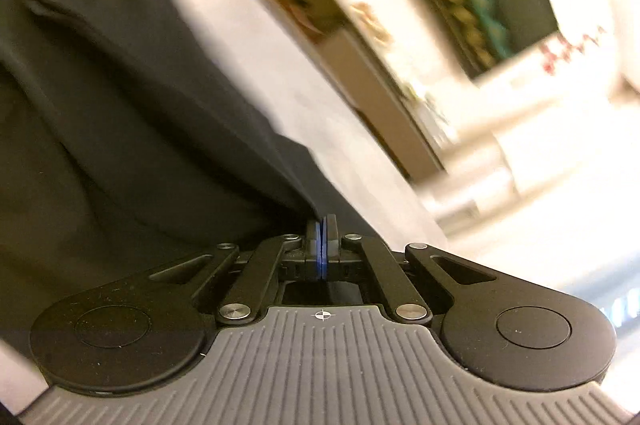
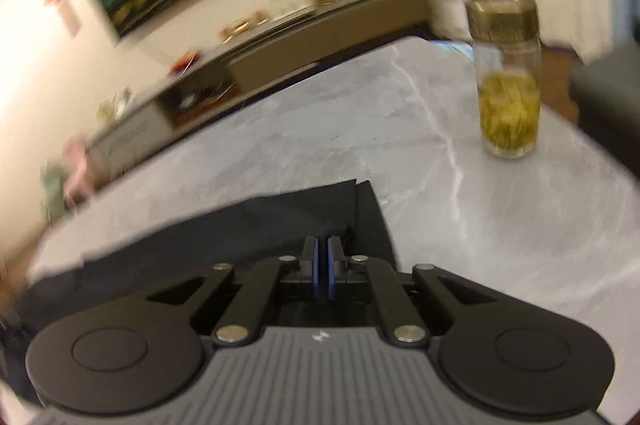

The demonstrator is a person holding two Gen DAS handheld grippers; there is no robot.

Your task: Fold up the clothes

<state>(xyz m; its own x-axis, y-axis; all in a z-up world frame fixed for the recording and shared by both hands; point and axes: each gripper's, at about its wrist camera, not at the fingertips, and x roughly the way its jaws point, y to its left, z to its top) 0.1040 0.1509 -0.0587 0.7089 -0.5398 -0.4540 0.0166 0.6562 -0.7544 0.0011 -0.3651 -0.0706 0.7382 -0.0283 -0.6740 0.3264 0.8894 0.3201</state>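
Dark garment (image 1: 120, 105) pinched in tilted left hand-held gripper (image 1: 321, 225); right hand-held gripper (image 2: 321, 245) nearly closed, grip unclear.

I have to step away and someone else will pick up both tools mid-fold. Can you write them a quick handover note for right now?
Left tool: shut on an edge of the dark garment, which is lifted and hangs in front of its camera.
Right tool: pads nearly together with a thin gap; fabric lies just ahead, but whether it is pinched cannot be told.
Garment: partly spread on the grey table. A jar stands on the table to the right, apart from the cloth.
Done: edge picked up.
Left: lay the fold over, flatten, finish folding. The views are blurred, so check the right grip first.
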